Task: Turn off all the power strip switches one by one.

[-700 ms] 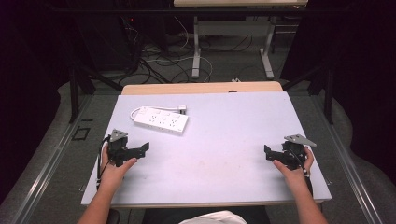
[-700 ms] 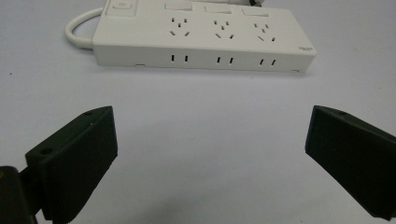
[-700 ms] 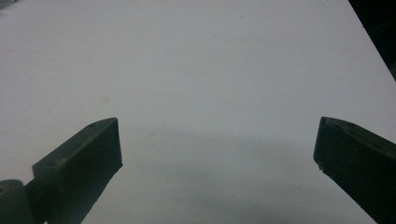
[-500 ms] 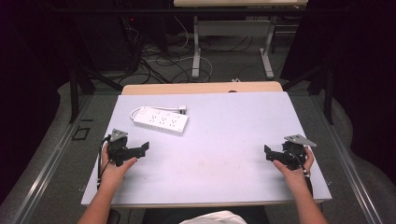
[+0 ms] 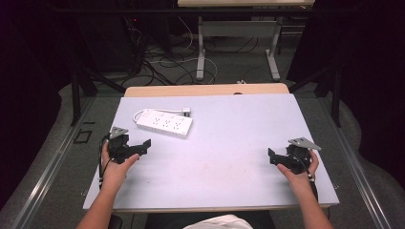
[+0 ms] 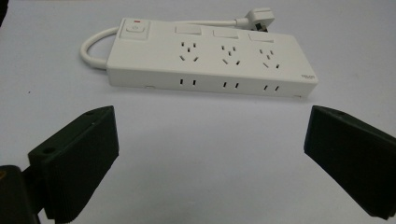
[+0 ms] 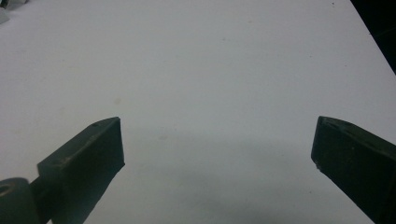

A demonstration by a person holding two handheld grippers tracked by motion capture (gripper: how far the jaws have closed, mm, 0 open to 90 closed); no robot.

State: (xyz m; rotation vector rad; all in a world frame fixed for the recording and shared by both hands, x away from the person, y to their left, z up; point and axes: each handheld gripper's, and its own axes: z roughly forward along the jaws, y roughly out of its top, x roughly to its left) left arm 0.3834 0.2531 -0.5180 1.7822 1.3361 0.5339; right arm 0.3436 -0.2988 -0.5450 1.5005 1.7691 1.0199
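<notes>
Directly ahead of the left tool [image 6: 210, 158], jaws spread and empty, a white power strip [image 6: 210, 58] lies flat on the table [image 5: 229, 143]; the right tool [image 7: 217, 168], likewise agape, faces bare tabletop.

- I think I am in a lab or work room
- My pale table [image 5: 248, 143] stands on grey carpet [image 5: 62, 157]
- Black cables [image 5: 157, 67] lie tangled near a desk's metal legs [image 5: 201, 47]
</notes>
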